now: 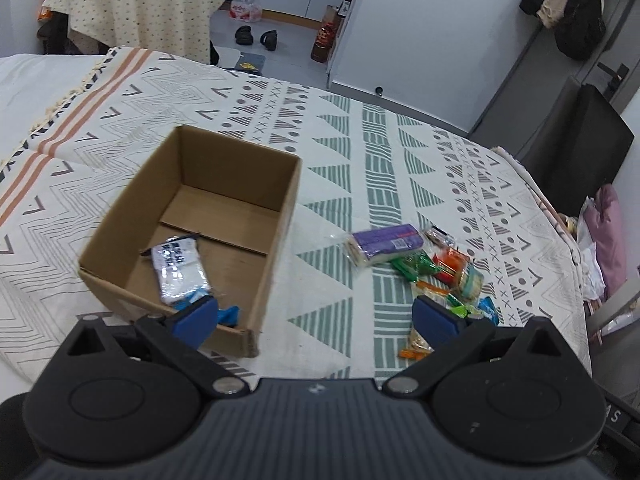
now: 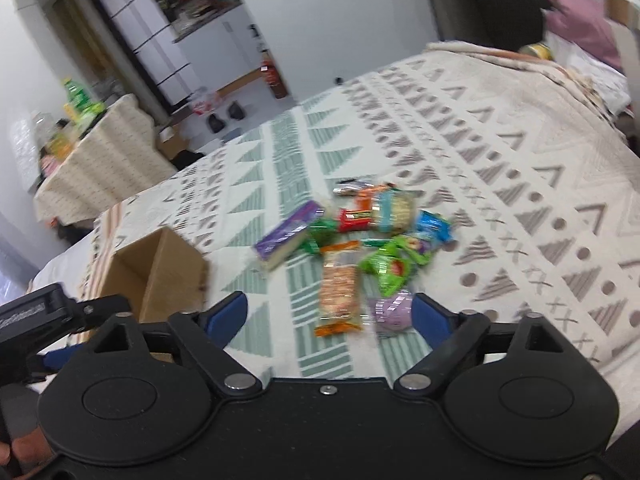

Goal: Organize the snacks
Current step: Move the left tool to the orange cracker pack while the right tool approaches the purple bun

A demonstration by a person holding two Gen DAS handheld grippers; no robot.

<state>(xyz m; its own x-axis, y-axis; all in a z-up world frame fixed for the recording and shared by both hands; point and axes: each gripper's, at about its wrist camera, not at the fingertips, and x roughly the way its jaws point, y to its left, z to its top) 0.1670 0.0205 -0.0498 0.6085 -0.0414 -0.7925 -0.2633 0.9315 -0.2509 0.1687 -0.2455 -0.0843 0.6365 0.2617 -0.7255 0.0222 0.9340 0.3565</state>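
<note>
An open cardboard box [image 1: 120, 224] sits on the patterned cloth, also at left in the right wrist view [image 2: 176, 276]. Inside lie a white and blue snack packet [image 1: 178, 270] and a blue packet [image 1: 228, 316]. A pile of snacks lies to the box's right: a purple packet [image 1: 384, 242], red [image 1: 450, 266] and green ones. My left gripper [image 1: 316, 320] is open and empty above the box's near right corner. My right gripper [image 2: 330, 318] is open and empty just before an orange cracker packet [image 2: 339, 294], a green packet [image 2: 386, 268] and a purple packet [image 2: 286, 236].
The patterned cloth [image 1: 360, 152] covers a bed that drops off at the right edge. A draped table [image 1: 144, 4] stands beyond, with shoes [image 1: 256, 36] and bottles on the floor. A black chair [image 1: 580, 144] is at right.
</note>
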